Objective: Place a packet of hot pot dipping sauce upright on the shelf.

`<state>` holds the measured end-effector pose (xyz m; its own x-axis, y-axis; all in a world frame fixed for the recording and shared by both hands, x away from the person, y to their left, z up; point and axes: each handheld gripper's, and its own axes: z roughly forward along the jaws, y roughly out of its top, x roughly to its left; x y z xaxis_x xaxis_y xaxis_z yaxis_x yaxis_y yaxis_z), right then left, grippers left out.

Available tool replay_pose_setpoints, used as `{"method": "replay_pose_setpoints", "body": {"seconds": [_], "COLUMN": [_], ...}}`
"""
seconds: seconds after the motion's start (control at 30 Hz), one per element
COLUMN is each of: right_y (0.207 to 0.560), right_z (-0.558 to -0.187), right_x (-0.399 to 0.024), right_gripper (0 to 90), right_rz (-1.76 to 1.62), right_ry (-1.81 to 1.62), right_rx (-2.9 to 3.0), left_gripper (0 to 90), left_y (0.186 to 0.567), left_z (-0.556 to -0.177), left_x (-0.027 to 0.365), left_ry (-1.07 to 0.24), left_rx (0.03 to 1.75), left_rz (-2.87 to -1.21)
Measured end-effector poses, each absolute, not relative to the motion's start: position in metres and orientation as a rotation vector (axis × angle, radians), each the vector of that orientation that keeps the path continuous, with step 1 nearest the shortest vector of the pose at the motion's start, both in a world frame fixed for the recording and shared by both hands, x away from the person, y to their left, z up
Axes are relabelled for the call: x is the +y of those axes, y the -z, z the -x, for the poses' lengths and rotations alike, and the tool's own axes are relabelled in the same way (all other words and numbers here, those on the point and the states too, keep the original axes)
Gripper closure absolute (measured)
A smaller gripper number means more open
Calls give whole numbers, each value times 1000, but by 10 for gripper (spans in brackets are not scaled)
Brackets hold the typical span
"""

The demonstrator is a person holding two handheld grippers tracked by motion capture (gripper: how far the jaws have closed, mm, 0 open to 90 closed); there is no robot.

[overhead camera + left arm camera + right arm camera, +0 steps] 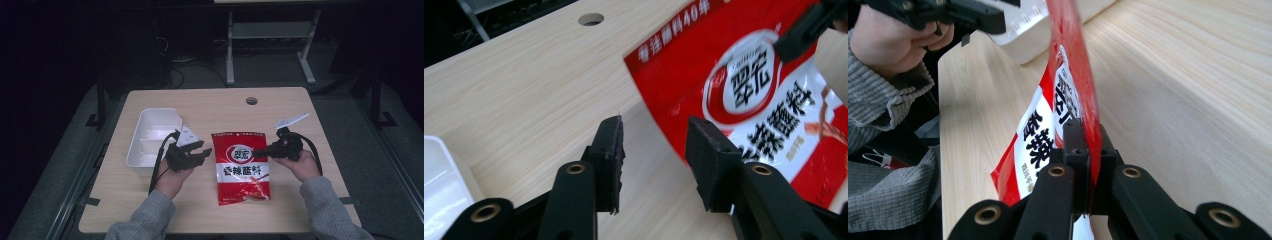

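Observation:
A red snack packet (242,167) with a white label and dark characters lies in the middle of the wooden table (210,107). My right gripper (261,152) is shut on its right edge, and in the right gripper view (1083,135) the pinched packet (1068,75) rises edge-on from the jaws. My left gripper (200,150) hovers just left of the packet with its jaws open. In the left gripper view (654,145) only bare table lies between the pads, and the packet (744,85) starts beside the right jaw.
A white divided tray (150,140) stands at the table's left, behind the left hand. A round cable hole (251,100) sits near the far edge. A grey-sleeved forearm (883,110) reaches in. Dark floor and a desk frame (270,45) lie beyond.

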<state>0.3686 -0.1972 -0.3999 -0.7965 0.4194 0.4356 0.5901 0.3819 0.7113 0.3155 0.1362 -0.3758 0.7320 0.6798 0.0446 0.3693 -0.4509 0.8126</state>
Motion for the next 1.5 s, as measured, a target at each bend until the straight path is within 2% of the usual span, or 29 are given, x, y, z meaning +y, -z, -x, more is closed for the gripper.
{"method": "replay_pose_setpoints", "body": {"seconds": [0.33, 0.63, 0.97, 1.5], "right_y": [368, 341, 319, 308], "right_z": [-349, -339, -342, -358], "right_x": [-198, -178, -153, -97], "right_gripper": [898, 899, 900, 900], "right_rz": [932, 898, 930, 926], "right_ry": [1455, 1520, 1629, 1697], "right_rx": [-2463, -2450, -2388, -2365], "left_gripper": [511, 431, 413, 384], "left_y": [382, 394, 403, 424], "left_z": [-291, -272, -257, -242], "left_x": [149, 162, 181, 209], "left_ry": [-478, -473, -474, -467], "left_rx": [741, 714, 714, 737], "left_rz": [-2103, -2117, -2144, -2199]}}
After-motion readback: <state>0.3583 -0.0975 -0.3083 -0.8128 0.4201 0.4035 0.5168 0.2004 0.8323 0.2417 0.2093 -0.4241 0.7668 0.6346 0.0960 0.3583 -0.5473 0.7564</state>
